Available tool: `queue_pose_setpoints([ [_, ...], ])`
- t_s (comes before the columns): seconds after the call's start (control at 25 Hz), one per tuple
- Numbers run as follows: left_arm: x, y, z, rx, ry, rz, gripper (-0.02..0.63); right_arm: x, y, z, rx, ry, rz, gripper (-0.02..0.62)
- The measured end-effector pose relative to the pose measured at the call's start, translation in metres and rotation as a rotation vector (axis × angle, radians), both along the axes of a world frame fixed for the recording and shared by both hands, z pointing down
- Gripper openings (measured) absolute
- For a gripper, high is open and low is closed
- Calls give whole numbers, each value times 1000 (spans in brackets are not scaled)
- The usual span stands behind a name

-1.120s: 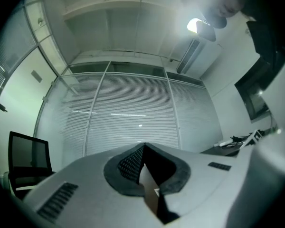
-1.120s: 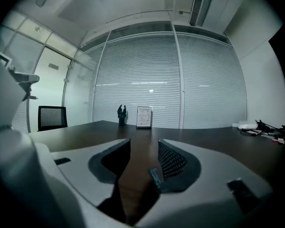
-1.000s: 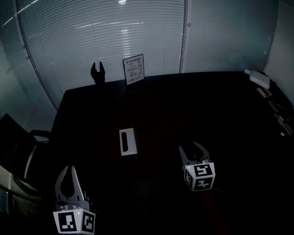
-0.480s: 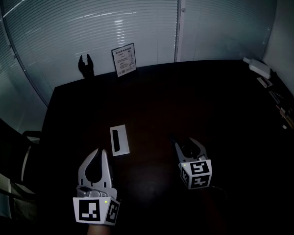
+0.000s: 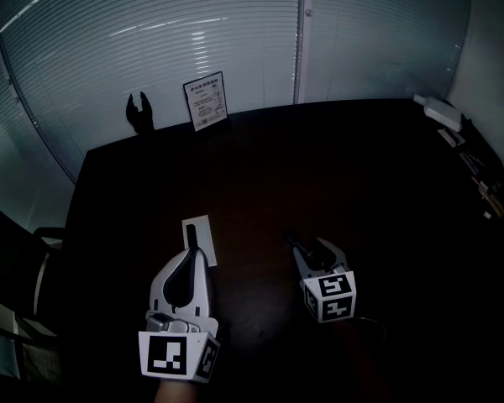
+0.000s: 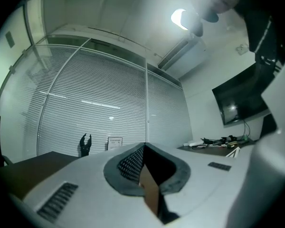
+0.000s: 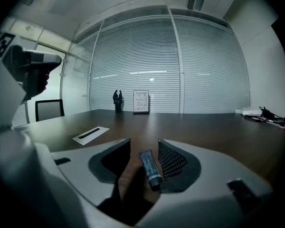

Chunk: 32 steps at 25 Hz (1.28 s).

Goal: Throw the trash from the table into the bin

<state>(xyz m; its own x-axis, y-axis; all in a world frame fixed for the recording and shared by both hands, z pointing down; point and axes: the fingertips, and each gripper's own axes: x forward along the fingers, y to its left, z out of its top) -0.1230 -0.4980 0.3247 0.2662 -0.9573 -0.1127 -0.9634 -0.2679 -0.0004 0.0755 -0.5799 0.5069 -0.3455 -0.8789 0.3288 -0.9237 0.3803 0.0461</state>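
A small dark tube lies on the dark table between the jaws of my right gripper, close to its right pad. The left pad stands clear of the tube, so this gripper is open. In the head view the right gripper sits low over the table, right of centre. My left gripper is at the near end of a white slotted plate. Its fingertips meet in the left gripper view. I cannot tell whether anything is pinched there. No bin is in view.
At the table's far edge stand a framed sign and a black forked object, in front of blinds. A white device and cables lie along the right edge. A dark chair is at the left.
My left gripper has moved from the table's near left corner rightwards and forwards to the white plate. The right gripper has sunk slightly, still open around the tube.
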Motion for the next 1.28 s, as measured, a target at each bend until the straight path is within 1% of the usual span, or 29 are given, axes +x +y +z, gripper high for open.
queue_pose_setpoints([
  [0.12, 2, -4, 8, -17, 7, 1, -2, 2, -7, 16, -52, 28, -17, 187],
  [0.28, 2, -8, 16, -25, 15, -2, -2, -1, -16, 45, -173, 74, -71, 188],
  [0.44, 0, -10, 25, -39, 7, -5, -2, 3, -27, 73, -293, 208, -118, 189],
  [0.52, -1, -12, 27, -43, 16, -11, -2, 1, -30, 78, -346, 249, -142, 187],
  [0.56, -2, -12, 28, -45, 18, -13, -2, -1, -30, 80, -375, 252, -156, 182],
  [0.64, -3, -13, 27, -44, 21, -16, -2, -5, -30, 81, -427, 246, -174, 142],
  [0.72, -2, -12, 26, -43, 25, -16, -2, -6, -30, 81, -445, 240, -169, 126],
  [0.8, -2, -10, 25, -43, 25, -15, -2, -5, -28, 81, -432, 242, -151, 121],
  [0.92, -5, -7, 26, -46, 17, -14, -2, -6, -24, 78, -370, 247, -117, 117],
  [1.04, -12, -1, 24, -47, 27, -29, -2, -7, -17, 63, -301, 209, -87, 115],
  [1.16, -19, 9, 20, -49, 31, -37, -2, -8, -5, 23, -195, 149, -45, 115],
  [1.28, -23, 20, 13, -41, 41, -36, -2, 0, 13, -27, -69, 90, 32, 115],
])
